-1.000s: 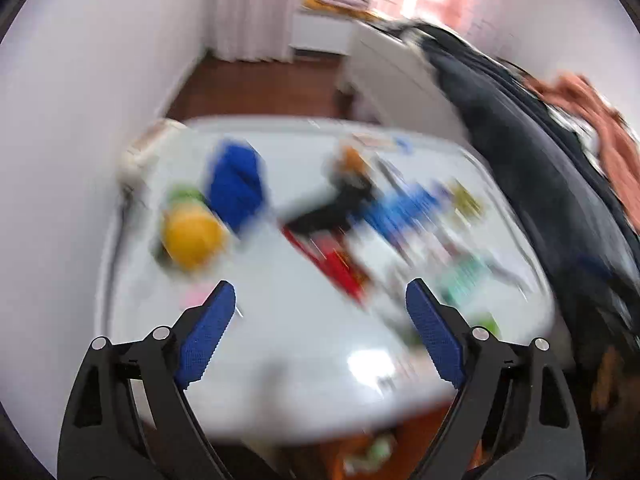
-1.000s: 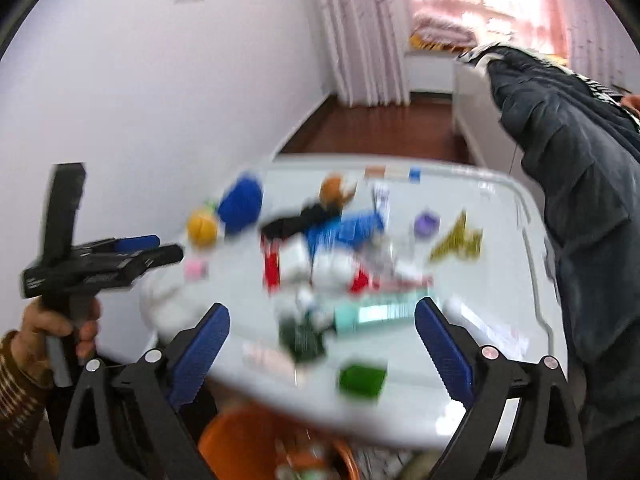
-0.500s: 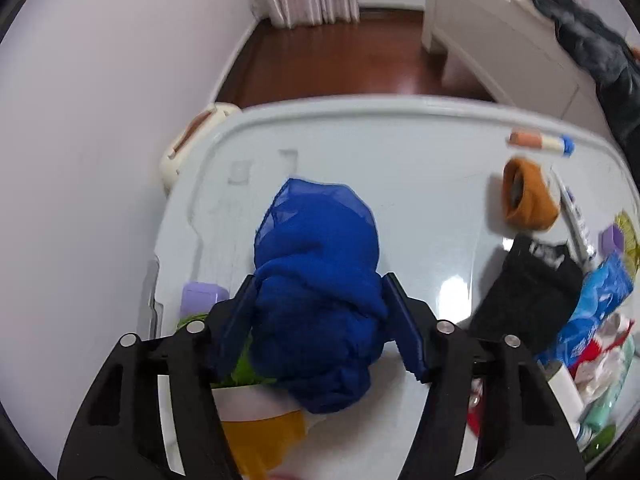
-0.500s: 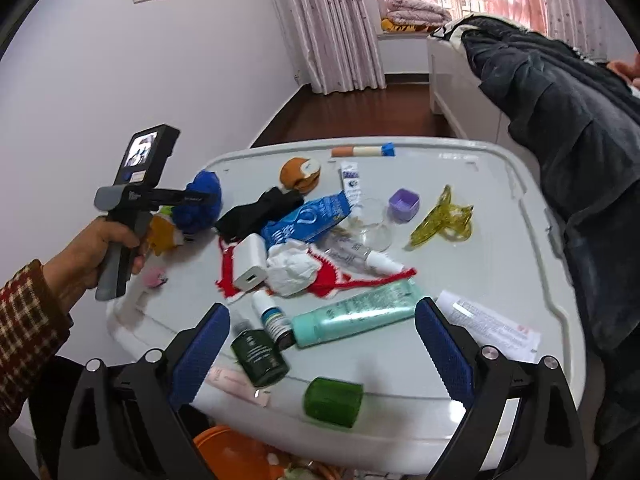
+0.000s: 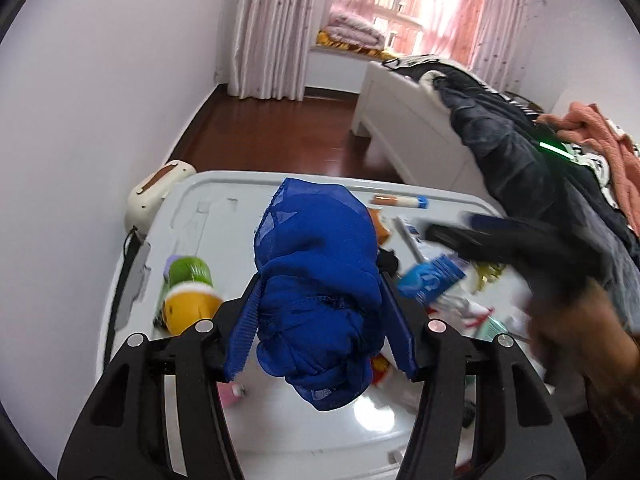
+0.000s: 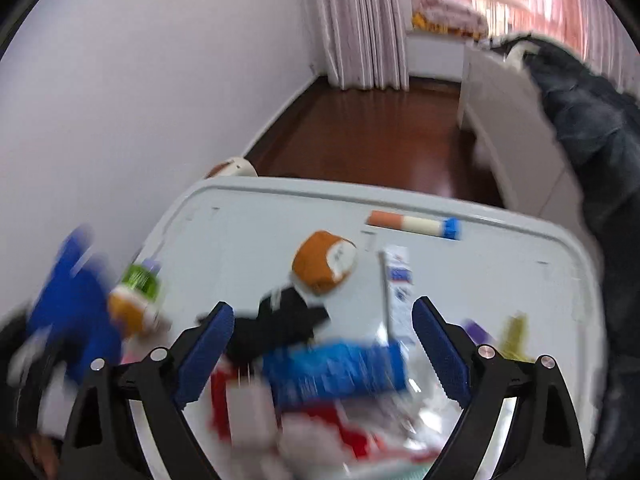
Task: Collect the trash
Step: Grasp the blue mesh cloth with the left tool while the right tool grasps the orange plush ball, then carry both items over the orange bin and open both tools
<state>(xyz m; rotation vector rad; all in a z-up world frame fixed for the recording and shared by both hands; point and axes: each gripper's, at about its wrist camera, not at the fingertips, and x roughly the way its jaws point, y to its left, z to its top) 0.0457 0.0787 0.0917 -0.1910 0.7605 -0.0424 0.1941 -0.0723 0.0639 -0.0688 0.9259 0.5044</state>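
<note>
With L gripper (image 5: 320,320) clamped on blue cloth (image 5: 320,280), R gripper (image 6: 320,348) gapes, just narrowing, over blue packet (image 6: 336,372); next: lower, pinch.

Blurred foreground litter (image 6: 332,372) (unidentifiable)

— That blue bundle (image 5: 320,300): cloth?
— Yes, thin and sheer, crumpled, with a stitched hem. The pads (image 5: 244,332) pressing it are ribbed blue rubber on matt black plastic arms.
— And the table (image 5: 224,200)?
— Glossy pale plastic with window glare. The floor (image 5: 280,132) is polished dark wood; the curtains (image 5: 272,28) are soft pleated fabric
</note>
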